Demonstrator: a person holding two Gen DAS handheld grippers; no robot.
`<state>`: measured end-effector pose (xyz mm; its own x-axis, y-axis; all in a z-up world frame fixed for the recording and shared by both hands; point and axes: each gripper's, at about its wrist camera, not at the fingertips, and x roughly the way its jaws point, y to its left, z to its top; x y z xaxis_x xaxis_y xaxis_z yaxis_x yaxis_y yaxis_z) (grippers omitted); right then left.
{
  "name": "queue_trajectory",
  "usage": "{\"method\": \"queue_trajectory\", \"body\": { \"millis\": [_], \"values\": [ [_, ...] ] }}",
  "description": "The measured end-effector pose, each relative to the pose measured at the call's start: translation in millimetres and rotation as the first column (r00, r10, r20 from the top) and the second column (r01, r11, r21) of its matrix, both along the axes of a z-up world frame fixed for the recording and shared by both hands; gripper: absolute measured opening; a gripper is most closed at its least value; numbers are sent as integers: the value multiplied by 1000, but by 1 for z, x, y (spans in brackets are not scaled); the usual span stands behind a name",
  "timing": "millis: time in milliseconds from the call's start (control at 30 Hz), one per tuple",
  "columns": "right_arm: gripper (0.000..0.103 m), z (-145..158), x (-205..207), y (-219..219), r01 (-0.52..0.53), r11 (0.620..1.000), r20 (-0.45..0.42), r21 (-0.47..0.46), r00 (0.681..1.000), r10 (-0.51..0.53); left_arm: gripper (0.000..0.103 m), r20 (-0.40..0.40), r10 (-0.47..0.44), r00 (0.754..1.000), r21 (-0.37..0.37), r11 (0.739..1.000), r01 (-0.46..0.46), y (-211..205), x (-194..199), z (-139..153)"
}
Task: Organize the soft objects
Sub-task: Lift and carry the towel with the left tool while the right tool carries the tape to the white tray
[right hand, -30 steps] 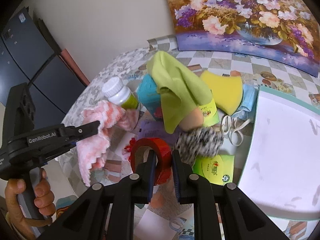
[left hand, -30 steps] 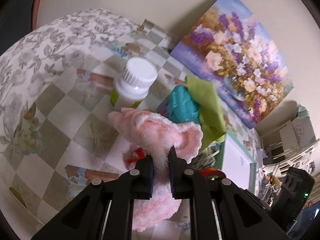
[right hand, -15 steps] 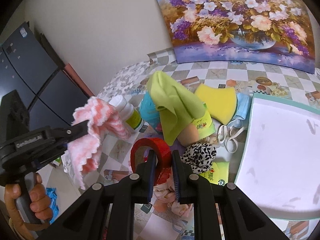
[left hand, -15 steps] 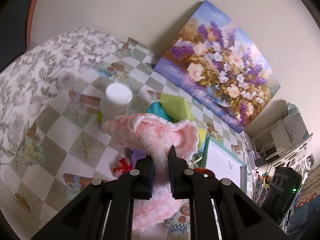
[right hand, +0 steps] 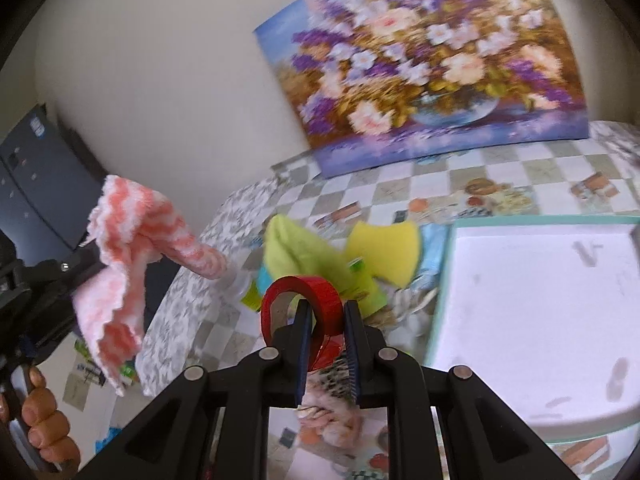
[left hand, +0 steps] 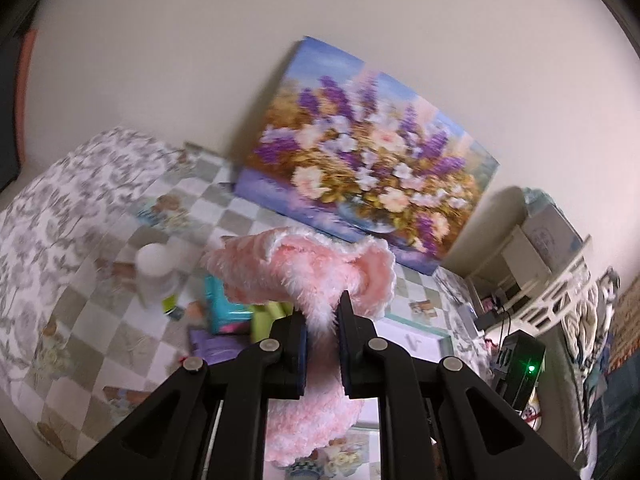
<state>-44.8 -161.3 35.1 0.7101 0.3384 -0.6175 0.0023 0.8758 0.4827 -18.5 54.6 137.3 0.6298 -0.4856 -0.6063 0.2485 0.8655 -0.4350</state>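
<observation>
Above the checkered table (right hand: pixel 400 184), left gripper (left hand: pixel 322 316) jaws clamp the pink fluffy cloth (left hand: pixel 304 272), held clear of the clutter, presumably for transfer to the white tray (right hand: pixel 532 312), while right gripper (right hand: pixel 326 320) jaws clamp the red tape roll (right hand: pixel 304 296).

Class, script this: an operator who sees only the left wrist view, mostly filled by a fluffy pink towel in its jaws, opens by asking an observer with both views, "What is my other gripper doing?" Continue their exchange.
Observer: The right gripper is shut on a red tape roll, which stands on edge between the jaws.
Operator: What is hidden behind my towel?
Observer: A yellow sponge lies between a green cloth and the white tray.
Operator: How does the towel look from there?
Observer: The pink towel droops from the left gripper and shows pink and white stripes.
</observation>
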Motion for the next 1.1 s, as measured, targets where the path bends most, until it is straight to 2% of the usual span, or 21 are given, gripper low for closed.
{"method": "queue_trajectory", "body": {
  "millis": [233, 433, 633, 833, 900, 1100],
  "values": [
    [17, 7, -10, -42, 113, 994, 8, 0, 994, -113, 13, 4, -69, 998, 13, 997, 69, -55, 4, 1],
    [17, 12, -22, -90, 280, 959, 3, -48, 960, -280, 13, -19, -149, 989, 54, 987, 150, -112, 12, -14],
    [17, 9, -36, -137, 453, 884, -27, -118, 888, -459, 13, -38, -201, 979, 98, 974, 204, -159, 12, -32],
    [17, -2, -50, -178, 576, 800, -68, -168, 803, -592, 13, -90, -247, 965, 146, 955, 258, -199, 12, -67],
    [17, -10, -53, -191, 607, 776, -113, -172, 770, -628, 13, -106, -258, 960, 158, 949, 272, -208, 13, -81],
    [17, -40, -59, -213, 639, 743, -242, -199, 702, -670, 13, -167, -300, 939, 205, 921, 331, -233, 15, -122]
  ]
}}
